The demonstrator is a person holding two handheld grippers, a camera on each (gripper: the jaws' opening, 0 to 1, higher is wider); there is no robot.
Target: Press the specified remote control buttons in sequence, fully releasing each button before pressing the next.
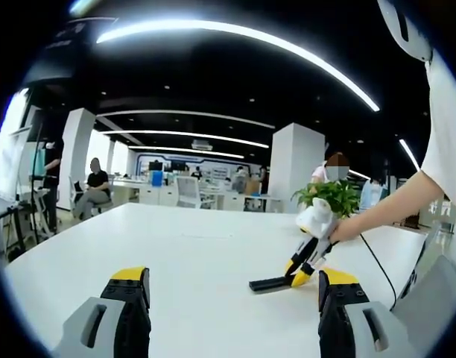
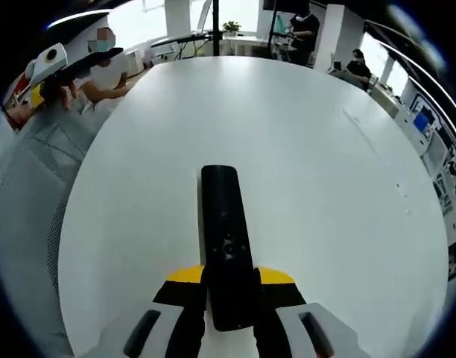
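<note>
A black remote control [image 2: 222,216] lies lengthwise on the white table [image 2: 317,149], its far end pointing away from the camera. My right gripper [image 2: 229,282] is shut on its near end, a yellow-tipped jaw on either side. In the left gripper view the same remote [image 1: 267,284] rests flat on the table [image 1: 191,246], with the right gripper [image 1: 301,274] angled down onto it from a person's hand [image 1: 346,228]. My left gripper [image 1: 232,287] is open, its jaws wide apart above the table with nothing between them. It also appears as the left gripper [image 2: 55,66] at the far left table edge.
A potted plant [image 1: 328,195] stands behind the right gripper. A thin cable [image 1: 378,265] runs over the table. A grey mesh chair [image 2: 27,194] sits at the table's left side. People sit and stand at desks in the office beyond.
</note>
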